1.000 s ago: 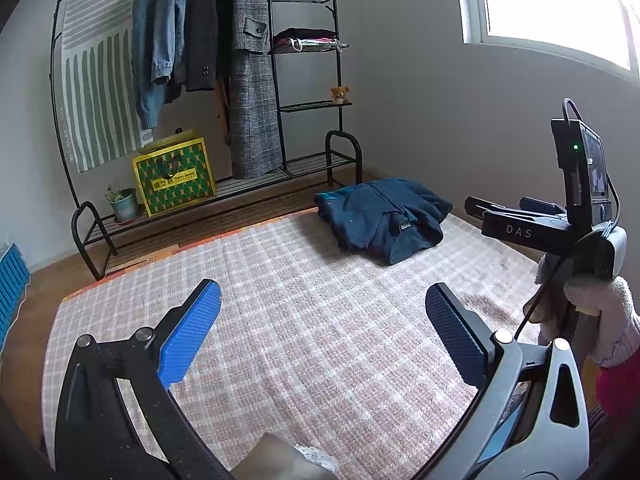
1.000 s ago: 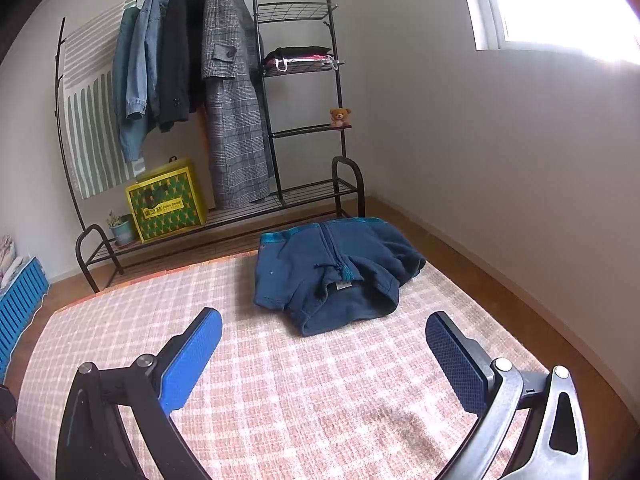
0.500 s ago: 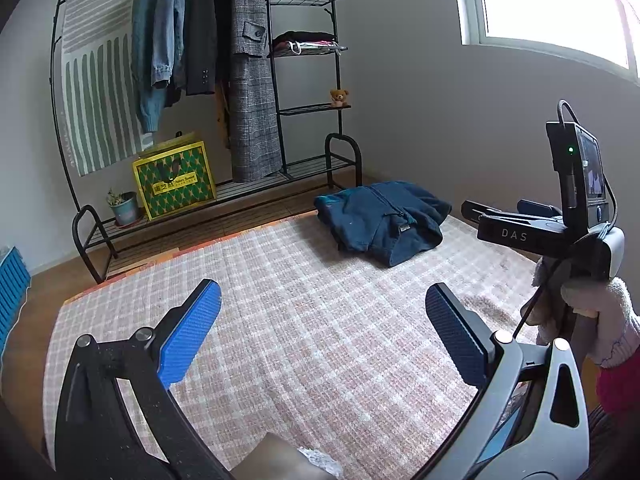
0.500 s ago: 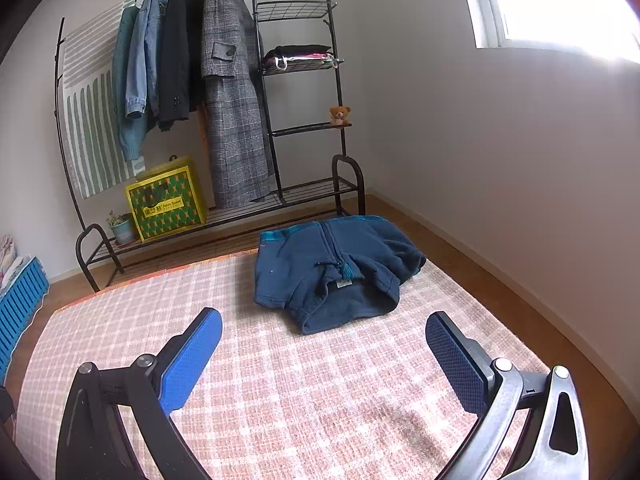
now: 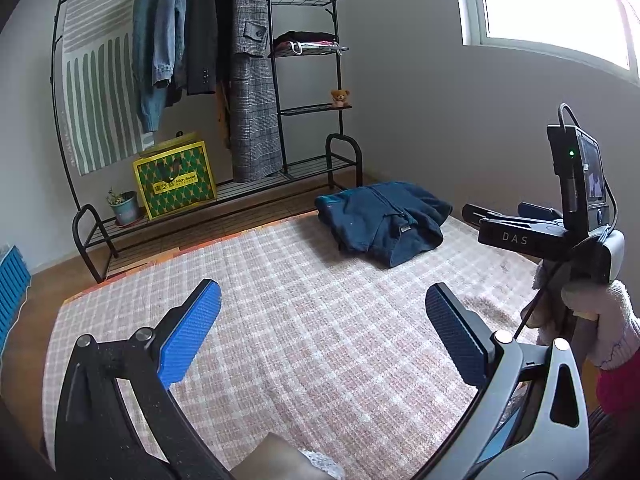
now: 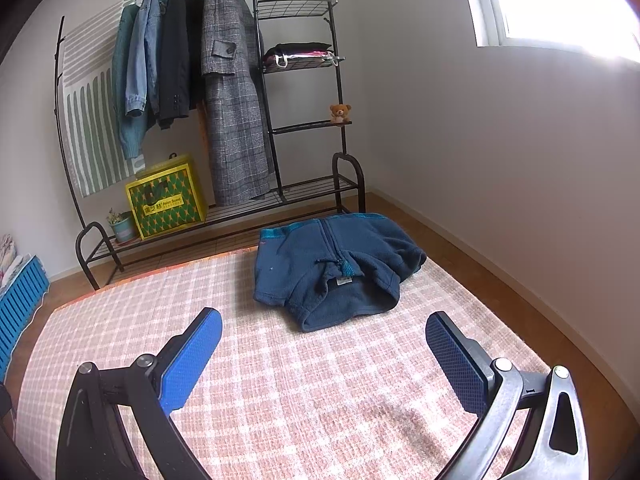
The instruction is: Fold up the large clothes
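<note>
A dark blue fleece jacket (image 5: 384,222) lies folded in a compact bundle at the far right corner of the pink checked rug (image 5: 304,320); it also shows in the right wrist view (image 6: 336,268), collar opening toward me. My left gripper (image 5: 324,328) is open and empty, held above the rug well short of the jacket. My right gripper (image 6: 324,350) is open and empty, a little before the jacket. The right gripper also shows from the side in the left wrist view (image 5: 500,216), held by a gloved hand.
A black clothes rack (image 6: 256,208) with hanging coats (image 6: 232,120) stands against the back wall. A yellow-green box (image 6: 166,200) and a small plant pot (image 6: 122,228) sit on its base. A blue crate (image 6: 20,300) is at left. Wooden floor and wall run along the right.
Both grippers have drawn back and risen slightly, so the jacket looks a bit farther off. The jacket lies unchanged and both grippers stay open.
</note>
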Demonstrator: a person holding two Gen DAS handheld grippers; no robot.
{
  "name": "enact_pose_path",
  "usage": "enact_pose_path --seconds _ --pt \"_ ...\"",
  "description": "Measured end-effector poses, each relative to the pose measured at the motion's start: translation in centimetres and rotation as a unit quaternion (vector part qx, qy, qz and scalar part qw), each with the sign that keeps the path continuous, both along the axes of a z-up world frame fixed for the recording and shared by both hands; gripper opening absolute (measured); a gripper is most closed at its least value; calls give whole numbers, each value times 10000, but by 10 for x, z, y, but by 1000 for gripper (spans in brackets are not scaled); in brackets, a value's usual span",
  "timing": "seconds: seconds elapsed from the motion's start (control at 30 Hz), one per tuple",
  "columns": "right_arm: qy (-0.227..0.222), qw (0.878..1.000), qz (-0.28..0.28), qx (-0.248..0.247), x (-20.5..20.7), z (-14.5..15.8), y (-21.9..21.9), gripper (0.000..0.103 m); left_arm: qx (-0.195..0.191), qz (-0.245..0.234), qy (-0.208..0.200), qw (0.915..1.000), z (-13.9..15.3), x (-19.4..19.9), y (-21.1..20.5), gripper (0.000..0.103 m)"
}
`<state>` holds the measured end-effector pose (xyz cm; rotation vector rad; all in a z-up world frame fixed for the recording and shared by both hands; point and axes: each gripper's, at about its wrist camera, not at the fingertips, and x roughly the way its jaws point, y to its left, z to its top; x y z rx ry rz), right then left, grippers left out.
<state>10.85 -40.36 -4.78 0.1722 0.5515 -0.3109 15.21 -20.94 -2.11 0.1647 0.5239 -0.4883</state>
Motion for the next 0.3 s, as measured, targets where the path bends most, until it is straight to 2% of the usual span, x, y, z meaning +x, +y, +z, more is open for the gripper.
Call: enact_pose_path --seconds 0.3 --pt "42 10000 -6 44 -2 -7 0 103 -15 105 -90 9999 -1 3 1 103"
